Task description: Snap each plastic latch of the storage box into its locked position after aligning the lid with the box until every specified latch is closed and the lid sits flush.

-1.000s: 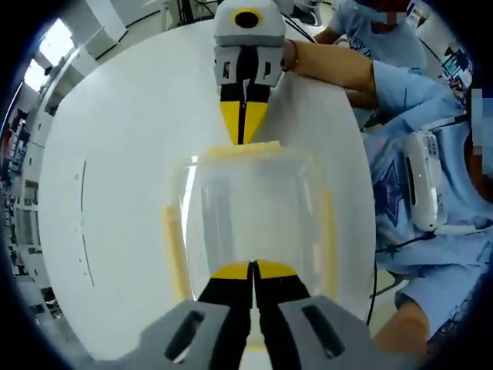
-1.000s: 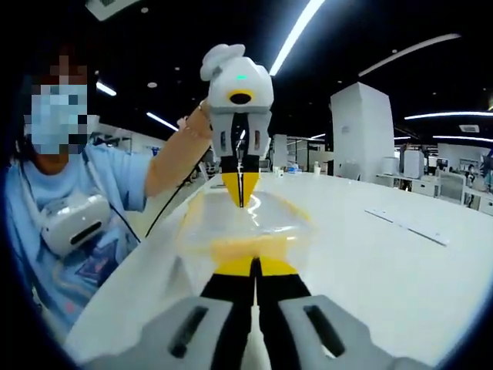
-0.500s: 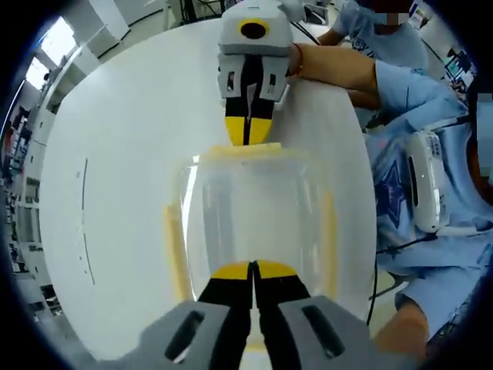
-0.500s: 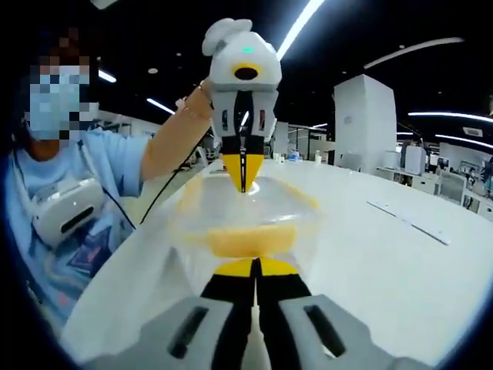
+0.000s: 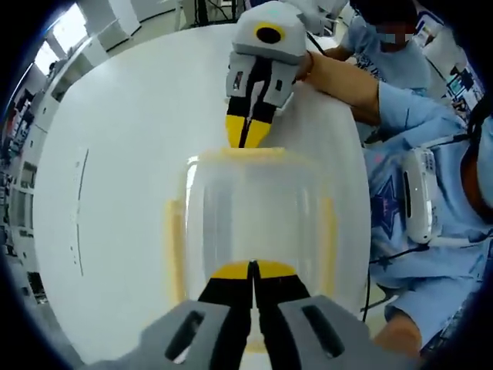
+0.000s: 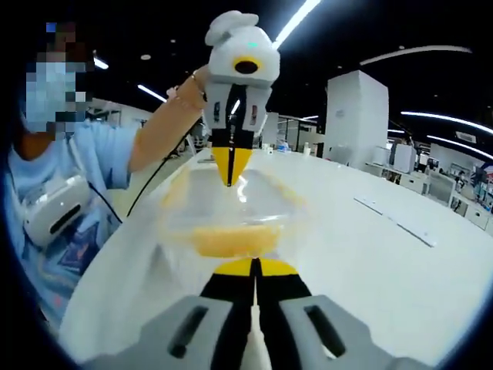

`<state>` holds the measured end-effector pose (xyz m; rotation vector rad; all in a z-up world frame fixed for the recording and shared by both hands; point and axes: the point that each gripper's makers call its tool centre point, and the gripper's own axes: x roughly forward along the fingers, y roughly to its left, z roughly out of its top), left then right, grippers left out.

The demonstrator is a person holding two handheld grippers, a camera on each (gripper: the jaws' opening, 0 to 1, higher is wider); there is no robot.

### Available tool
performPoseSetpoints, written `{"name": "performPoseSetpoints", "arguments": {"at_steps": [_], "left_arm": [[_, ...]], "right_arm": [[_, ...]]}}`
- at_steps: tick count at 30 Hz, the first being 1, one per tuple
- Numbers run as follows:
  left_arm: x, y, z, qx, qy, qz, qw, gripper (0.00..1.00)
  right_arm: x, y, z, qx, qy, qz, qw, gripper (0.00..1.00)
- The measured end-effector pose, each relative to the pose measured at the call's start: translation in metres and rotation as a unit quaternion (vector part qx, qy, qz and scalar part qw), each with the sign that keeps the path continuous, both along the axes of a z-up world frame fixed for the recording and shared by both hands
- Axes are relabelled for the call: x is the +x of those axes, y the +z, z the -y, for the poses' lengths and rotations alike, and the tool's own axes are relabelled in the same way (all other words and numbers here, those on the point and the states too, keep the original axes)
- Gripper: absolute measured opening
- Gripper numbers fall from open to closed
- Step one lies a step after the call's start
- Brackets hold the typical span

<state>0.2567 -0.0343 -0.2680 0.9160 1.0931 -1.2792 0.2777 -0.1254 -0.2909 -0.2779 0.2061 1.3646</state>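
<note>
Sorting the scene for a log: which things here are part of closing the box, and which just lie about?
Job: storage box, its clear lid, yellow latches, left gripper, right gripper.
Lying about: thin strip on the white table.

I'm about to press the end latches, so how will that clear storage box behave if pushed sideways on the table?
The storage box looks see-through and empty, so it is probably light and may slide on the smooth white table. It sits low and wide, so tipping seems unlikely. The yellow latch by the right tool probably flexes.
</note>
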Motion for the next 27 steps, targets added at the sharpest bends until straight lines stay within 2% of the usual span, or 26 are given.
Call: {"name": "performPoseSetpoints", "arguments": {"at_steps": [4,8,12,17,19,23,27], "left_arm": [[-0.002,0.000,0.002,-0.009,-0.004,-0.001,1.0000,0.00],[-0.002,0.000,0.003,-0.012,-0.011,0.004,0.9999,0.00],[-0.002,0.001,0.004,-0.028,-0.010,0.001,0.9996,0.00],[-0.003,0.002,0.006,-0.049,-0.016,-0.005,0.9987,0.00],[-0.005,0.003,0.006,-0.057,-0.021,-0.003,0.9981,0.00],[-0.007,0.003,0.008,-0.074,-0.024,-0.003,0.9970,0.00],[-0.009,0.003,0.008,-0.088,-0.028,-0.002,0.9957,0.00]], "right_arm": [[0.007,0.005,0.003,-0.002,-0.016,0.004,0.9999,0.00],[0.014,0.021,0.005,-0.009,-0.028,0.012,0.9995,0.00],[0.013,0.039,0.000,-0.018,-0.019,0.019,0.9995,0.00],[0.006,0.056,-0.018,-0.041,0.008,0.031,0.9987,0.00],[-0.002,0.059,-0.029,-0.057,0.030,0.026,0.9976,0.00],[-0.010,0.059,-0.047,-0.094,0.059,0.034,0.9932,0.00],[-0.016,0.052,-0.058,-0.127,0.075,0.039,0.9883,0.00]]}}
